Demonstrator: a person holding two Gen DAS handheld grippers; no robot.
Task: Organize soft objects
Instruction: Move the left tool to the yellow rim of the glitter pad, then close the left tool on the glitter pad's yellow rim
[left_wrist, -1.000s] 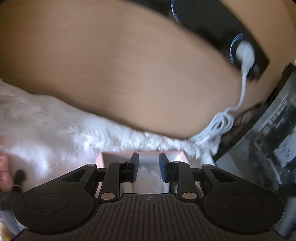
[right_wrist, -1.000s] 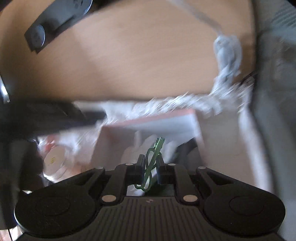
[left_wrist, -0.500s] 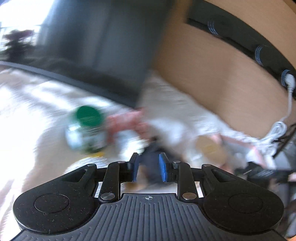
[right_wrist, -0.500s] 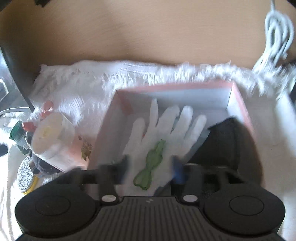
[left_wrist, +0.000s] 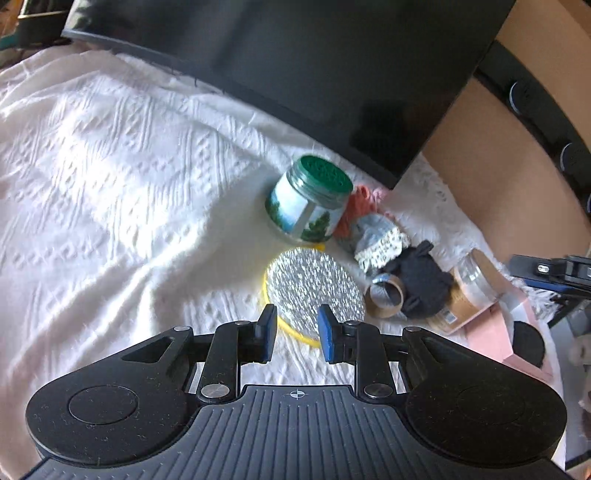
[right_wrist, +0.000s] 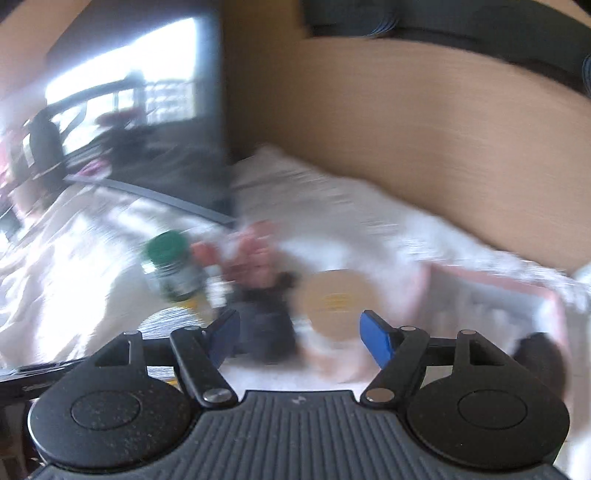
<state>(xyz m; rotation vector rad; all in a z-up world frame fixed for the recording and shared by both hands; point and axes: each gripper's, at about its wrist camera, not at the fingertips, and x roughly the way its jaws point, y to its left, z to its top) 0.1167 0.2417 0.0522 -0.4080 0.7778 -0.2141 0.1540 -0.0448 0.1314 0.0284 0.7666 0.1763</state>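
My left gripper (left_wrist: 297, 332) hovers over a silver scouring pad with a yellow rim (left_wrist: 314, 291). Its jaws stand a narrow gap apart with nothing between them. To the right lies a heap: a coral yarn piece (left_wrist: 360, 206), a grey-blue lace-trimmed cloth (left_wrist: 376, 236) and a black knit item (left_wrist: 424, 284). The pink box (left_wrist: 498, 332) holds a dark soft thing (left_wrist: 528, 343). In the blurred right wrist view, my right gripper (right_wrist: 299, 332) has wide jaws that are still opening, with nothing in them. Beyond it are the black knit item (right_wrist: 266, 325) and the pink box (right_wrist: 498, 291).
A green-lidded jar (left_wrist: 308, 201), a tape roll (left_wrist: 386, 295) and a tan-lidded jar (left_wrist: 472, 291) stand among the soft things on the white textured cloth (left_wrist: 110, 166). A black monitor (left_wrist: 332, 74) overhangs the back. A wooden surface (left_wrist: 480, 166) lies to the right.
The right gripper let go of a green bow-shaped clip onto the white glove in the pink box, then opened and swung left toward the heap. The left gripper swung from the box to the scouring pad.
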